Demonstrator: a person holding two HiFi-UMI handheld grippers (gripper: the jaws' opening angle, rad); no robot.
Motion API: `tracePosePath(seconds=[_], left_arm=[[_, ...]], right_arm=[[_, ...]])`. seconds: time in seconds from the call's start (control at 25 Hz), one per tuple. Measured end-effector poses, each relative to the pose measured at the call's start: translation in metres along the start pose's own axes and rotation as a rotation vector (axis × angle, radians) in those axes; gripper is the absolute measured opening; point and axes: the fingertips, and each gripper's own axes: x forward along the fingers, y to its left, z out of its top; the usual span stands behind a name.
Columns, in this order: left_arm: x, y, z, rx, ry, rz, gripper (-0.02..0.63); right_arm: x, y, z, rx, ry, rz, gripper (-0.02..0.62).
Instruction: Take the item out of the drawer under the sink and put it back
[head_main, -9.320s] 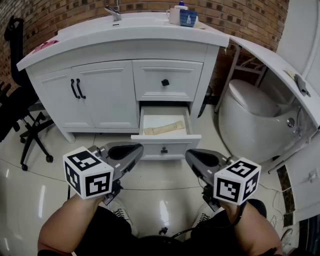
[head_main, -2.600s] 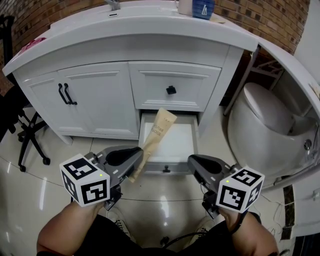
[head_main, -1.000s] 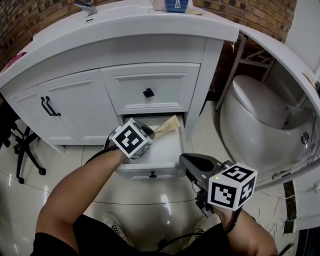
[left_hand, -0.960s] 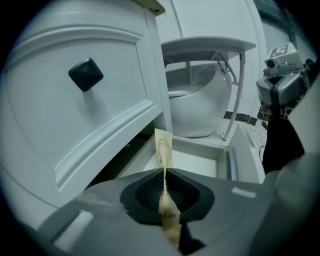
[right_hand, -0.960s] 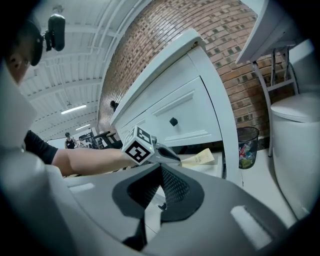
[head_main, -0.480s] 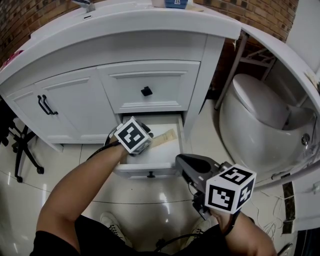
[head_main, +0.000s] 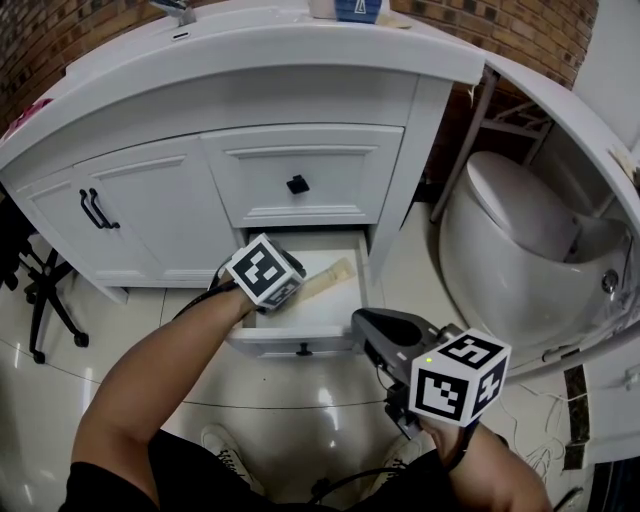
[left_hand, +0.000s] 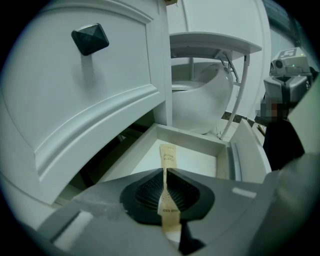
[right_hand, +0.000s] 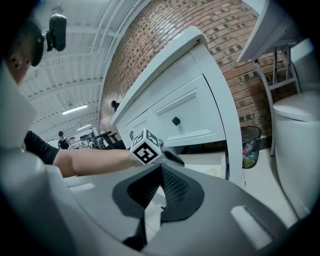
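One packet sits in the open drawer, long axis running straight away from the left hand-held gripper, whose jaws have just been closing, pinching its near end; the right hand-held gripper, jaws together, hangs farther off.

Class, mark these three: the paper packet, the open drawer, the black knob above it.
paper packet (left_hand: 168, 157): left gripper view, its printed end lying in the drawer.
open drawer (head_main: 275, 338): head view, its front panel.
black knob (head_main: 297, 184): head view, its centre.

Red brick wall, glossy pale floor, white toilet, black office chair
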Motion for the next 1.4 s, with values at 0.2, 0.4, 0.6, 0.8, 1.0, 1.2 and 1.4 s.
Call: tracePosePath(seconds=[0.2, 0.4, 0.6, 0.8, 1.0, 1.2, 1.4], left_arm=[[-0.013, 0.007, 0.011, -0.035, -0.063, 0.028, 0.008], [-0.038, 0.011, 0.023, -0.115, -0.171, 0.059, 0.006], [-0.080, 0.006, 0.033, -0.148, -0.310, 0.090, 0.006], [-0.146, -0.008, 0.037, -0.210, -0.486, 0.104, 0.006], [-0.186, -0.040, 0.013, -0.259, -0.543, 0.061, 0.006], [-0.209, -0.081, -0.003, -0.335, -0.566, -0.022, 0.006], [-0.228, -0.103, -0.001, -0.351, -0.636, -0.014, 0.006]], right_arm=[[-0.001, 0.000, -0.001, -0.002, 0.000, -0.001, 0.005], [-0.003, 0.001, 0.000, -0.009, -0.004, -0.007, 0.006], [-0.003, -0.002, -0.005, -0.020, 0.010, -0.028, 0.005], [-0.009, 0.003, -0.001, -0.017, -0.018, -0.020, 0.005], [-0.017, 0.015, 0.009, 0.012, -0.083, 0.019, 0.005], [-0.023, 0.033, 0.012, -0.013, -0.097, 0.053, 0.005], [-0.028, 0.043, 0.018, -0.057, -0.112, 0.059, 0.005]])
